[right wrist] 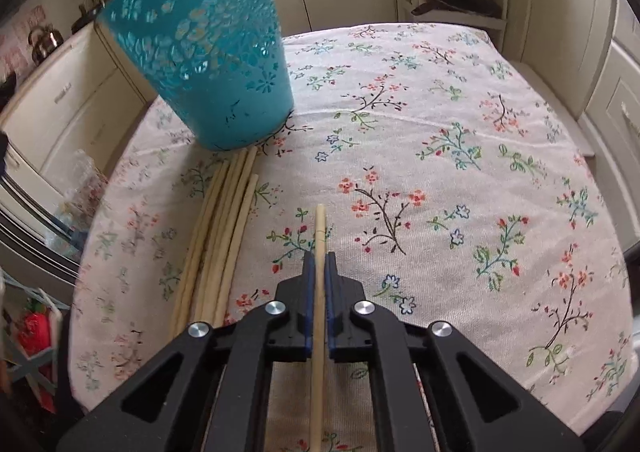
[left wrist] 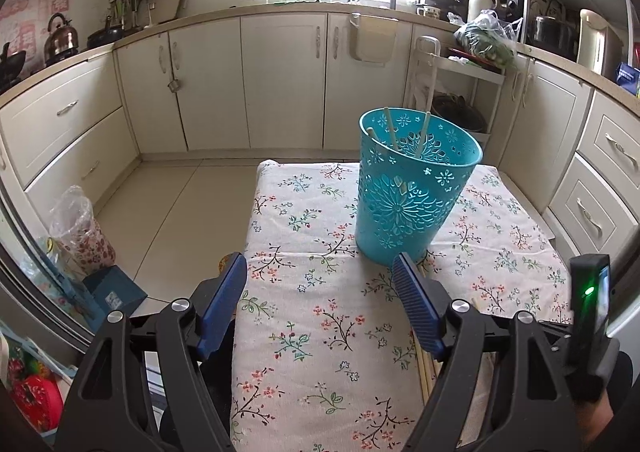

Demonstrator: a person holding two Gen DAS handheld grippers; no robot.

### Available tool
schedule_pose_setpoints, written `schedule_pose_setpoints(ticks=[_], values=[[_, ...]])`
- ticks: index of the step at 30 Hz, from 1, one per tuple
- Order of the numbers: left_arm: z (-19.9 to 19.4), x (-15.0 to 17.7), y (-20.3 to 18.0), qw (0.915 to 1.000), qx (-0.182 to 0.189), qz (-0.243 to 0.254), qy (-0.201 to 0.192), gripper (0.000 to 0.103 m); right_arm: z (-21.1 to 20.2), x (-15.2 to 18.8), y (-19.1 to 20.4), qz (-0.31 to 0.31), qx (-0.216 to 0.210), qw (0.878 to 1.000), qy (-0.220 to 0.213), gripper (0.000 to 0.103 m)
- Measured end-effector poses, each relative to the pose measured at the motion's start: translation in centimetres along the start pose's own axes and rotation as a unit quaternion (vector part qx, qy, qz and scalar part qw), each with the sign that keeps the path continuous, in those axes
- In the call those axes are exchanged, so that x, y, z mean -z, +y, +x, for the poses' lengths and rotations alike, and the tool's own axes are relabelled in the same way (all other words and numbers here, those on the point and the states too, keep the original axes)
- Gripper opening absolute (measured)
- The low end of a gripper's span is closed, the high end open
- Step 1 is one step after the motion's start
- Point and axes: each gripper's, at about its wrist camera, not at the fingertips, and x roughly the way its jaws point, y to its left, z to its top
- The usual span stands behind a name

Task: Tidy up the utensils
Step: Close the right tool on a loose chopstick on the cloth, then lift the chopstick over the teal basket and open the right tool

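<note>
Right hand-held gripper [right wrist: 319, 258] pinching chopstick [right wrist: 319, 228] — left hand-held gripper [left wrist: 320, 272] spread, seemingly empty, near basket [left wrist: 416, 188].

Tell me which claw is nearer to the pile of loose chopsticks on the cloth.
Left. The left claw, open, has one finger directly over the pile of loose chopsticks; the right claw holds a single chopstick beside it.

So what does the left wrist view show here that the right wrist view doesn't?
Only the left wrist view: the left gripper, jaws open with nothing between them, and three chopsticks standing inside the bin. Only the right wrist view: the right gripper shut on a single chopstick, and the full loose bundle lying beside the bin's base. Both: the teal bin upright on the floral cloth.
</note>
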Motion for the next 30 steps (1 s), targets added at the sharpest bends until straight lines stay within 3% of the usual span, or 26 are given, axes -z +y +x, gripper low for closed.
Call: schedule_pose_setpoints(ticks=[5,10,16,23,30], values=[[0.2,0.3,-0.2,1.0000,0.004,0.002,0.008,0.073,-3.1,-0.6,-0.7,0.046,-0.072,0.996,-0.036,0.006],[0.2,0.5,-0.5,0.9999,0.006,0.003,0.013,0.074,-7.3,-3.0,0.4,0.060,-0.132,0.984,-0.101,0.006],[0.1,0.6,-0.5,0.9998,0.008,0.000,0.018,0.077,-12.3,-7.5,3.6,0.043,-0.179,0.961,-0.206,0.006],[0.4,1.0,-0.1,0.9996,0.009,-0.007,0.025,0.078,-14.6,-12.9,7.1,0.028,-0.184,0.930,-0.317,0.006],[1.4,0.5,0.7,0.9993,0.007,-0.019,0.030,0.078,-13.1,-17.5,9.0,0.036,-0.133,0.908,-0.395,0.006]])
